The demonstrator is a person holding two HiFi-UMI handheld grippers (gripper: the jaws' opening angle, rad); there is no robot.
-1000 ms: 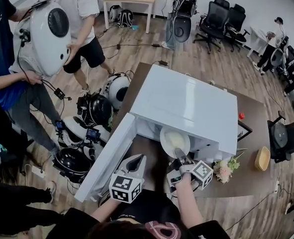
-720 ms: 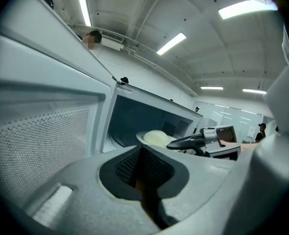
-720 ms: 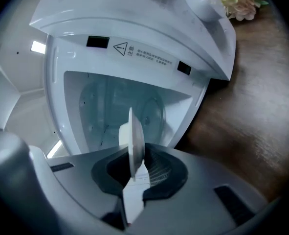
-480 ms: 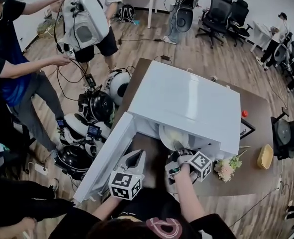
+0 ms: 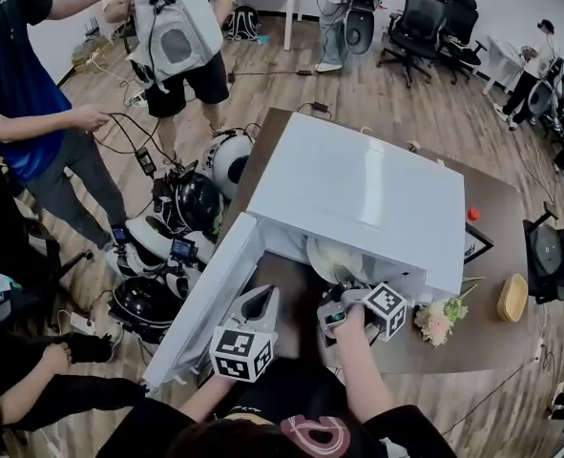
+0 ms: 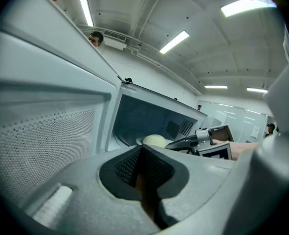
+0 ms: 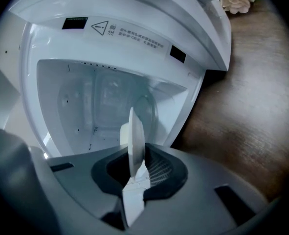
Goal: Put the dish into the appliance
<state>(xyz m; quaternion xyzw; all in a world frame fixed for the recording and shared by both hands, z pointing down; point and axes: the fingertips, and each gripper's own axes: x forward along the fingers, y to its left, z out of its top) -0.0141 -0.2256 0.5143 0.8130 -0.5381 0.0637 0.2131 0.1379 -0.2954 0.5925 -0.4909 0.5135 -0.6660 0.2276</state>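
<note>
The dish (image 5: 333,257) is a white plate, held on edge and partly inside the open mouth of the white appliance (image 5: 358,189) on the brown table. My right gripper (image 5: 346,284) is shut on its near rim. In the right gripper view the dish (image 7: 134,136) stands edge-on between the jaws of this gripper (image 7: 136,173), with the white cavity (image 7: 95,102) behind it. The appliance door (image 5: 205,299) hangs open to the left. My left gripper (image 5: 266,297) is shut on nothing, just before the door. From the left gripper view, the dish (image 6: 154,141) shows inside the cavity.
A bunch of flowers (image 5: 436,322) lies right of my right hand, with a yellow bowl (image 5: 508,297) and a small red thing (image 5: 472,214) beyond. The table edge (image 5: 253,151) runs left of the appliance. Several round devices (image 5: 181,208) lie on the floor; people stand at left.
The right gripper has pushed the dish further into the appliance opening, so less of it shows. The people at the back left have lifted and turned their white device. The left gripper has hardly moved.
</note>
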